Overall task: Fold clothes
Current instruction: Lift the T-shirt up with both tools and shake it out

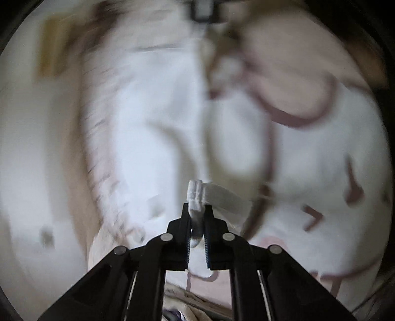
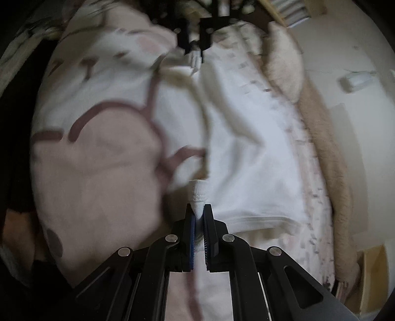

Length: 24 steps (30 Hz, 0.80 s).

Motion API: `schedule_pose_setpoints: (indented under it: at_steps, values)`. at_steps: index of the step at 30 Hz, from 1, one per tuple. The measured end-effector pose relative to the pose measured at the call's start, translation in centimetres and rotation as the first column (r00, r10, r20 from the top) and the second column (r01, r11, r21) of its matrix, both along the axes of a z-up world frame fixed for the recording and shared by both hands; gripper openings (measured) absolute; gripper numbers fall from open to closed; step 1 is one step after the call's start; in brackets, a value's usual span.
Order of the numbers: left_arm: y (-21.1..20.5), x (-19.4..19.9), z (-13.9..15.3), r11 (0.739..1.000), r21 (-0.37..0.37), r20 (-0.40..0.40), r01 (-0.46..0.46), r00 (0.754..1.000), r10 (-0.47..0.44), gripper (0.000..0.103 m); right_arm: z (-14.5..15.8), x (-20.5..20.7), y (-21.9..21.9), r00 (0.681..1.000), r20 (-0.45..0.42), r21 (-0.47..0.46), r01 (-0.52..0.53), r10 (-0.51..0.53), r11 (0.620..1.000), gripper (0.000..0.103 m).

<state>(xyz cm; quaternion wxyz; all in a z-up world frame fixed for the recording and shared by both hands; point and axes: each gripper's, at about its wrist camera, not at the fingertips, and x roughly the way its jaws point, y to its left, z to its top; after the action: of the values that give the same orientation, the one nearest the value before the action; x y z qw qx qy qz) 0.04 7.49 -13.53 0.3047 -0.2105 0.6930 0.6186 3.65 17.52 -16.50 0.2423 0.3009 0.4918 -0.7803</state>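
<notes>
A white garment lies stretched between my two grippers over a pink and white printed blanket. My right gripper is shut on one ribbed edge of the garment. My left gripper is shut on the opposite ribbed edge. The left gripper also shows at the top of the right wrist view, facing me, with the cloth in its jaws. The right gripper shows blurred at the top of the left wrist view. The left wrist view is heavily motion-blurred.
A beige fleecy blanket runs along the right side of the bedding. Beyond it is a pale floor with a small white object. A wooden piece sits at lower right. The far left is dark.
</notes>
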Motion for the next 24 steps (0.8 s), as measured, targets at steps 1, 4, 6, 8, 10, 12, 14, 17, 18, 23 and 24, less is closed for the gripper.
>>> schedule_pose_setpoints:
  at_steps: [1,4,6,8,10,12,14,17,18,23,24]
  values:
    - [-0.2,-0.4,1.3,0.995,0.078,-0.048,-0.055,0.997,0.059,0.009,1.2,-0.4,0.3,0.998,-0.042,-0.017,0.037,-0.037,0.999,0.006]
    - [-1.0,-2.0,5.9,0.932,0.313,-0.152,-0.184,0.959,0.241,0.009,5.8,-2.1,1.5,0.968,-0.179,-0.083,0.162,-0.175,0.983,0.006]
    - [-1.7,-3.0,9.4,0.862,0.452,-0.183,-0.228,0.923,0.34,0.009,9.5,-3.6,2.4,0.923,-0.271,-0.138,0.243,-0.273,0.96,0.006]
    - [-2.0,-3.4,13.4,0.792,0.568,-0.202,-0.226,0.894,0.4,0.009,13.2,-4.5,2.8,0.869,-0.377,-0.159,0.279,-0.319,0.947,0.005]
    - [-2.2,-3.2,17.4,0.733,0.652,-0.22,-0.193,0.877,0.427,0.009,18.1,-5.2,2.9,0.794,-0.495,-0.177,0.306,-0.353,0.936,0.005]
    - [-2.0,-3.5,21.6,0.663,0.73,-0.211,-0.164,0.869,0.447,0.009,22.9,-5.4,3.0,0.732,-0.565,-0.215,0.314,-0.381,0.925,0.005]
    - [-3.1,-3.7,24.9,0.609,0.783,-0.215,-0.124,0.865,0.453,0.009,27.4,-5.5,3.1,0.701,-0.585,-0.255,0.318,-0.407,0.913,0.005]
    - [-3.0,-2.4,28.1,0.579,0.811,-0.234,-0.086,0.859,0.456,0.009,31.1,-4.9,3.4,0.764,-0.479,-0.349,0.286,-0.432,0.892,0.005]
    - [-3.0,-2.4,28.8,0.567,0.819,-0.219,-0.092,0.862,0.456,0.009,31.3,-4.1,3.5,0.79,-0.44,-0.395,0.257,-0.427,0.882,0.005]
    - [-4.2,-3.1,32.0,0.462,0.871,-0.067,-0.167,0.891,0.448,0.009,24.9,0.2,0.5,0.85,-0.36,-0.45,0.204,-0.385,0.87,0.028]
    - [-4.1,-3.2,32.4,0.442,0.877,-0.032,-0.188,0.895,0.446,0.009,23.5,0.9,-0.5,0.86,-0.337,-0.472,0.199,-0.384,0.859,0.05]
